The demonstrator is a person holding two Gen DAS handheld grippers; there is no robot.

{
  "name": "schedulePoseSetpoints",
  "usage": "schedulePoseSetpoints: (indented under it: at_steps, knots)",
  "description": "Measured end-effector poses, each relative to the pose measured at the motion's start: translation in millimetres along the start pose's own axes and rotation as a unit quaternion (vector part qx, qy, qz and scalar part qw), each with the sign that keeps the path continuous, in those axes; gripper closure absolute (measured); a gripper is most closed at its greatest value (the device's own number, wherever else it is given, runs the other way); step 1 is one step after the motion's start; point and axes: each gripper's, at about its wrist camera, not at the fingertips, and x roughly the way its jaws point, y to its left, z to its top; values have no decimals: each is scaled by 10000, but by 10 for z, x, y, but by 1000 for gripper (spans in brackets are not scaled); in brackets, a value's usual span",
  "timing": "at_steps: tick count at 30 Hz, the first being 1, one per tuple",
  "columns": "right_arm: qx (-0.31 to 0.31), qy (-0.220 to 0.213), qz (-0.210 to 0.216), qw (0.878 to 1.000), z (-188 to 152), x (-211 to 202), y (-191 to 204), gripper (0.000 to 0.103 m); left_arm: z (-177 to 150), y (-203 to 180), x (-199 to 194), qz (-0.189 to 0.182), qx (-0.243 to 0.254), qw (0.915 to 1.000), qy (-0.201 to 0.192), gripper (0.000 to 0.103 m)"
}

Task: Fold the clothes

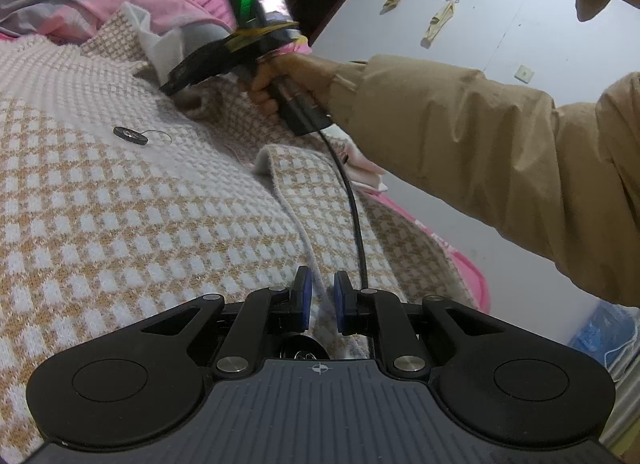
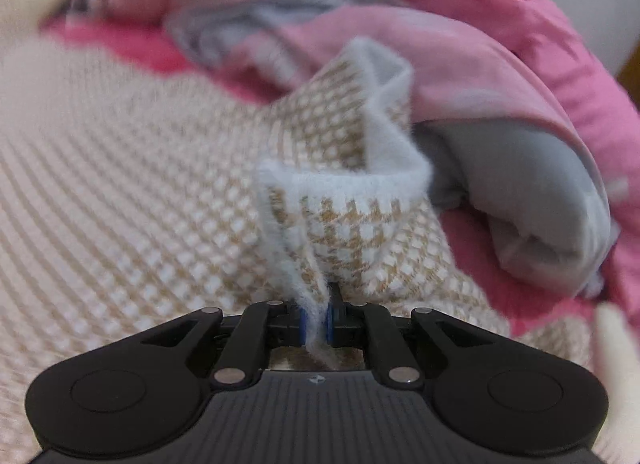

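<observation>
A tan-and-white checked knit cardigan lies spread on the bed, with a dark button on its front. My left gripper is closed on the white trimmed edge of the cardigan, which runs between its blue pads. In the right wrist view my right gripper is shut on a bunched fold of the cardigan's white edge, near the collar. The right gripper also shows in the left wrist view, held by a hand at the cardigan's far end.
Pink and grey bedding is heaped behind the cardigan. A pink bed sheet edge runs along the right. The person's tan sleeve and a black cable cross over the cardigan. A white wall stands behind.
</observation>
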Motion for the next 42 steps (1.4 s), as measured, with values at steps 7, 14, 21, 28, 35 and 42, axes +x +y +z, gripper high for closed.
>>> schedulePoseSetpoints:
  at_steps: [7, 14, 21, 28, 35, 42]
  knots:
    - [-33, -757, -349, 9965, 56, -127, 206, 76, -4, -8, 2, -12, 18, 10000, -11, 91]
    - [-666, -1932, 313, 9784, -38, -767, 444, 61, -4, -11, -1, 5, 33, 10000, -17, 91]
    - [1898, -2092, 187, 9591, 157, -758, -430, 66, -1, 13, -9, -37, 13, 10000, -13, 91]
    - [3112, -1006, 45, 9450, 20, 144, -791, 93, -2, 56, -5, -125, -2, 9999, -17, 91]
    - [1347, -1390, 676, 9788, 198, 93, -73, 95, 1, 49, 1, -131, 46, 9999, -23, 91]
    - [1281, -1496, -111, 9804, 339, -71, -61, 45, 3, 46, 4, -116, 66, 9999, -22, 91]
